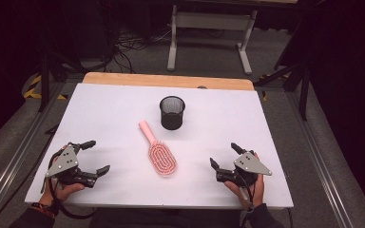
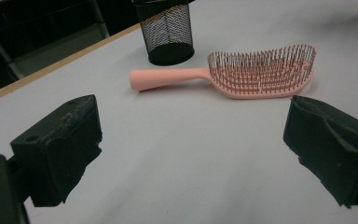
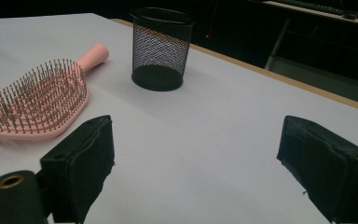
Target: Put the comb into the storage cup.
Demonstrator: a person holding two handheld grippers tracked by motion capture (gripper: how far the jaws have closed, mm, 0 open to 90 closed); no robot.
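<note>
The left claw (image 1: 91,156) rests wide open on the near left of the white tabletop (image 1: 104,114), holding nothing. The pink hairbrush (image 1: 158,149) lies flat in the middle, untouched, handle pointing far toward the black mesh cup (image 1: 172,112). The right claw (image 1: 225,156) waits wide and empty too. I think grabbing the brush comes next. The room beyond is too dark to make out.
</note>
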